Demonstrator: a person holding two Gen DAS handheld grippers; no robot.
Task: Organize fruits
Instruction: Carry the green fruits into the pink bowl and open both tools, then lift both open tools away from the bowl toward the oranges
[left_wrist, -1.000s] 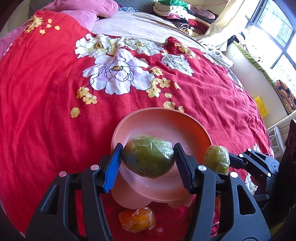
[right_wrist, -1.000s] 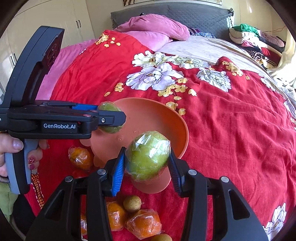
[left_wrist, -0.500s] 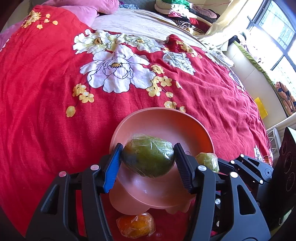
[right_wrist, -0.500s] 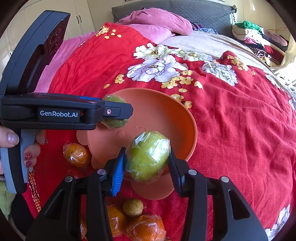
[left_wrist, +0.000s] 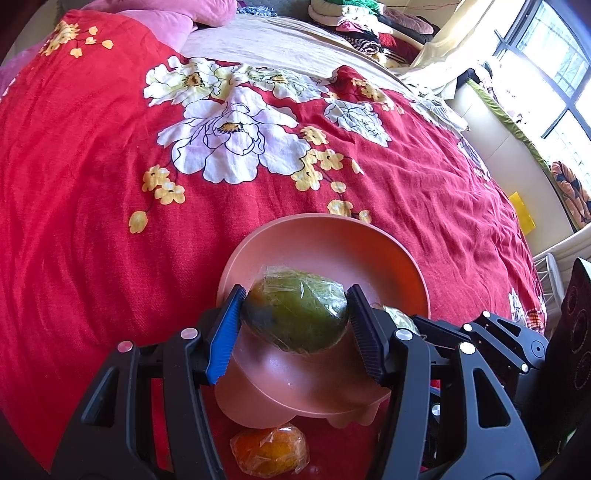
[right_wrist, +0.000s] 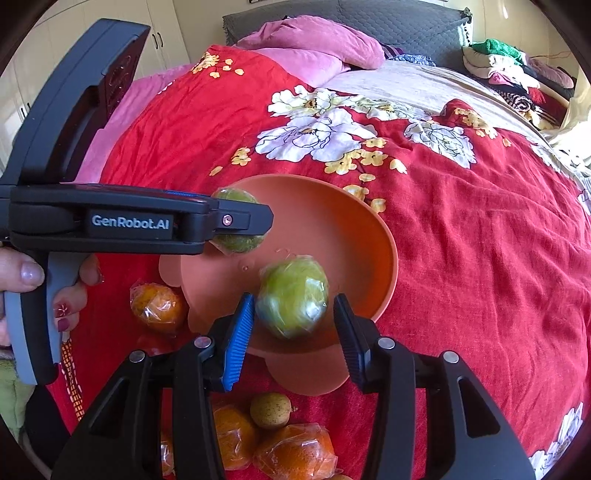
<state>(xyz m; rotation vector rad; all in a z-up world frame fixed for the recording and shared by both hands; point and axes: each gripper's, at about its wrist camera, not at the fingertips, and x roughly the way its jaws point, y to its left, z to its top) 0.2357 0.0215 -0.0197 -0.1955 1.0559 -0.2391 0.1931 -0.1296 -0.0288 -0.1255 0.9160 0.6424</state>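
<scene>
Taking the orange bowl (right_wrist: 369, 221) on the red flowered bedspread (right_wrist: 480, 258) as the mark and going from left to right in the right wrist view: well to the left of the bowl, a person's hand (right_wrist: 22, 277) grips the handle of the left gripper (left_wrist: 295, 290). Just beside the bowl's left edge a film-wrapped orange (right_wrist: 157, 306) lies on the bedspread.

The left gripper reaches in level over the bowl's left rim. Its own camera shows its two pads pinching a dark green fruit (left_wrist: 295, 314) wrapped in film, one pad against each end. That fruit hangs above the near half of the bowl, clear of its floor.

Further right, over the near-middle of the bowl, the right gripper (right_wrist: 293, 297) stands with its fingers somewhat spread. A lighter green wrapped fruit (right_wrist: 295, 306) sits between them, blurred. The blue pad is at its left side, while a sliver of bowl shows between the fruit and the black pad, so the pads are not pressing on it. Whether the fruit already rests on the bowl's floor cannot be told.

Below the bowl's near rim lie a small brown fruit (right_wrist: 271, 410) and more wrapped oranges (right_wrist: 295, 454), close together on the bedspread and partly hidden behind the right gripper's frame.
</scene>
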